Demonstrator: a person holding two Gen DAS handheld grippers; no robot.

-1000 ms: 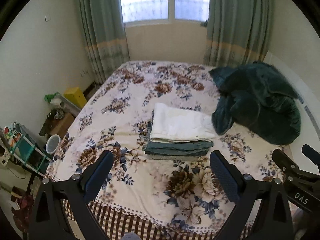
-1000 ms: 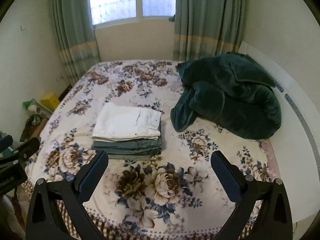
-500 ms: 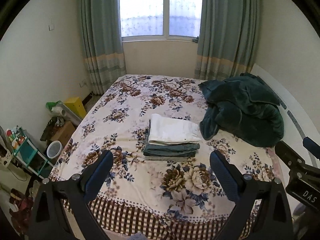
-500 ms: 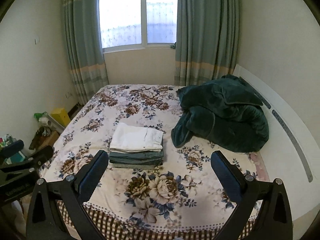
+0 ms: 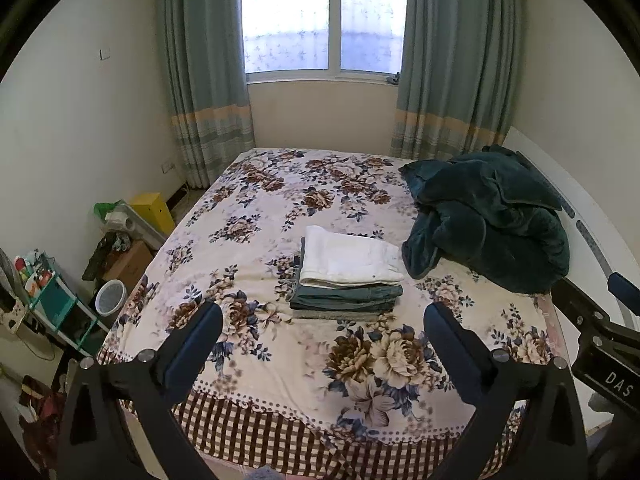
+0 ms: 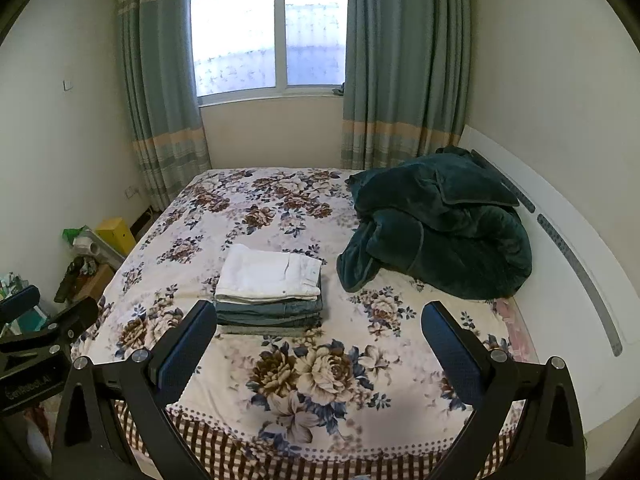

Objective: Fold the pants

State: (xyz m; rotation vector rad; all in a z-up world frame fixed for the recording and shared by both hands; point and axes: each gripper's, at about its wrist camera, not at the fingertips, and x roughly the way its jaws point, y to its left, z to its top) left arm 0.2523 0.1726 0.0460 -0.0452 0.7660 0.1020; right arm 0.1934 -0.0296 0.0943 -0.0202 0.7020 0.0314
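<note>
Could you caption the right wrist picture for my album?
Both open grippers, right and left, face a bed with a stack of folded pants beside a green blanket.

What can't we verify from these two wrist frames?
- How many pants are in the folded stack: lower layers show only as edges under the white pants, both views.
- Anything under the green blanket: hidden.
- Shelf items: too small, left view.
- Both hands: out of frame.

The floral-sheeted bed [image 5: 256, 248] carries a folded pants stack [image 5: 348, 280]; a crumpled dark green blanket [image 5: 488, 224] lies just right of the stack.
</note>
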